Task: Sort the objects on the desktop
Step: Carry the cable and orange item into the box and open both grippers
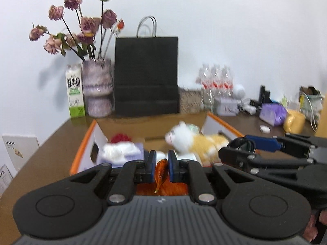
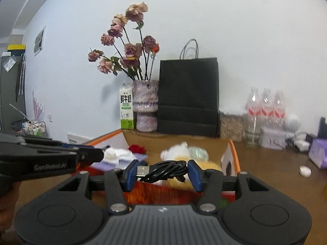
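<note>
The left gripper point(image 1: 161, 168) has its two blue pads closed on the crinkled edge of an orange snack packet point(image 1: 161, 172), and the packet hangs down between them, just above the near side of the cardboard box point(image 1: 150, 121). The right gripper point(image 2: 162, 172) holds a coiled black USB cable point(image 2: 163, 171) between its pads; the silver plug of the cable points to the left pad. In the left wrist view, the right gripper point(image 1: 243, 145) comes in from the right side with the same cable point(image 1: 244, 145) and stays over the right part of the box. In the right wrist view, the left gripper point(image 2: 90, 156) reaches in from the left edge, over the left part of the box point(image 2: 233, 153).

The box is open, with orange edges, and stands on a brown table point(image 1: 51, 149). Inside it lie a white and yellow plush cat point(image 1: 194, 140) to the right, a white and lilac soft pack point(image 1: 122, 152) to the left, and something red point(image 1: 120, 137) behind that pack.

Behind the box, near the white wall, a black paper bag point(image 1: 146, 75) stands upright. Just left of it is a lilac vase point(image 1: 98, 87) with dried roses point(image 1: 81, 24), and a milk carton point(image 1: 75, 91) touches the left side of the vase. To the right of the bag stand clear water bottles point(image 1: 216, 81), and farther right lie a purple pouch point(image 1: 272, 111) and a yellow pouch point(image 1: 294, 120).
</note>
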`<state>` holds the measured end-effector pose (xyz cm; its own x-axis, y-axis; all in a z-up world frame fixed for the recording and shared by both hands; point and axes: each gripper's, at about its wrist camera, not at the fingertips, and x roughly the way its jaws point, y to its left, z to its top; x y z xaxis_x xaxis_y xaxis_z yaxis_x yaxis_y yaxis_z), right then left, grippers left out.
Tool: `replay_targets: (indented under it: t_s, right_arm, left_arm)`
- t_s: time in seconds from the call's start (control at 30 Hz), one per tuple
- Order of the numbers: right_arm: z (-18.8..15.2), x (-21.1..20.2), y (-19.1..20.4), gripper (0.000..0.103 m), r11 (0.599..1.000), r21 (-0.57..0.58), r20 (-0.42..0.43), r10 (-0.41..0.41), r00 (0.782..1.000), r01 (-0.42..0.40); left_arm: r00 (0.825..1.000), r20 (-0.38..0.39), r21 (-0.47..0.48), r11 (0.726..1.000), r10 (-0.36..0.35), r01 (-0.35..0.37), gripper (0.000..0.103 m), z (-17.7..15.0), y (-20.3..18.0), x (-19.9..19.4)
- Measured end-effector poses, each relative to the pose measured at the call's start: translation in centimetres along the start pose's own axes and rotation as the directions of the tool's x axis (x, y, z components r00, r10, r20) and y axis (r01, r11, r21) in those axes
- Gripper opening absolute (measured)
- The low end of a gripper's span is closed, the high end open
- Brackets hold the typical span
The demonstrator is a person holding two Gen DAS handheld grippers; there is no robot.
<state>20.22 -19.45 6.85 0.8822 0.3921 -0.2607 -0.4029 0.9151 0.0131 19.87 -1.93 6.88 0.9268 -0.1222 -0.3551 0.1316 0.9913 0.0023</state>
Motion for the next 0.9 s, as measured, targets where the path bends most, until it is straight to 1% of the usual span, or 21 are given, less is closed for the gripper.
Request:
replay_targets:
  t_s: [0.13,0.23,0.33,0.43,0.57,0.9]
  right_arm:
    - [1.8,2.9,0.5,0.050,1.000,-0.008,-0.002,0.005,1.000,-0.005]
    - [2.8,5.5,0.9,0.050,1.000,-0.016,-0.010,0.004,1.000,-0.004]
    - [3.0,8.0,0.9,0.050,1.000,-0.009,-0.023,0.011,1.000,-0.011]
    - [2.3,9.6,0.6,0.050,1.000,0.001,-0.043,0.018,0.999,-0.018]
    - [1.6,10.4,0.0,0.050,0.999,0.036,-0.067,0.021,0.998,-0.018]
    - [1.0,9.8,0.0,0.050,0.999,0.039,-0.052,-0.007,0.999,0.009]
  left_arm:
    - [0.999,0.039,-0.015,1.000,0.016,-0.016,0.012,1.9,1.2,2.0]
    - [0.998,0.055,-0.030,0.999,0.025,-0.024,0.012,2.9,2.3,4.0]
    - [0.998,0.064,-0.057,0.998,0.029,-0.025,0.012,3.0,3.3,5.9]
    - [0.999,0.039,-0.045,0.998,0.035,-0.033,0.012,2.1,3.8,7.3]
    - [0.998,0.002,-0.040,0.997,0.061,-0.061,0.012,1.2,4.0,8.5]
    - [0.997,0.003,-0.017,0.997,0.082,-0.082,0.012,0.5,3.4,8.7]
